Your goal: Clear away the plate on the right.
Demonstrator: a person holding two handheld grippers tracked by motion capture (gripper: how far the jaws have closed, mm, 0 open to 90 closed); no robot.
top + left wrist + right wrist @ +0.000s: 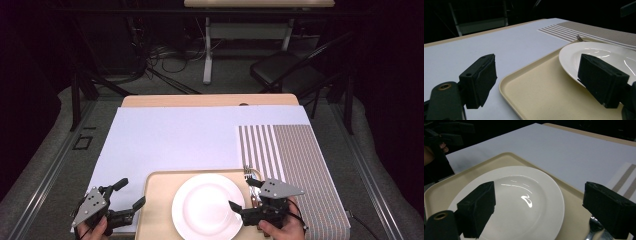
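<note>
A white plate point(208, 206) sits empty on a beige tray point(156, 200) at the table's front edge. A fork point(247, 173) lies on the tray's right side, tines pointing away. My left gripper point(131, 192) is open beside the tray's left rim, holding nothing. My right gripper point(243, 194) is open over the plate's right edge and the cutlery, also empty. In the left gripper view the gripper point(540, 80) spans the tray point(531, 95) corner, with the plate point(604, 53) beyond. In the right gripper view the gripper point(544, 207) frames the plate point(524, 202), and shiny cutlery point(596, 227) lies beneath the right jaw.
A white sheet point(170, 135) covers most of the table. A striped placemat point(295, 160) lies to the right of the tray. Behind the table are a black folding chair point(285, 70) and another table's leg point(207, 55). The other hand's gripper point(439, 145) appears far left.
</note>
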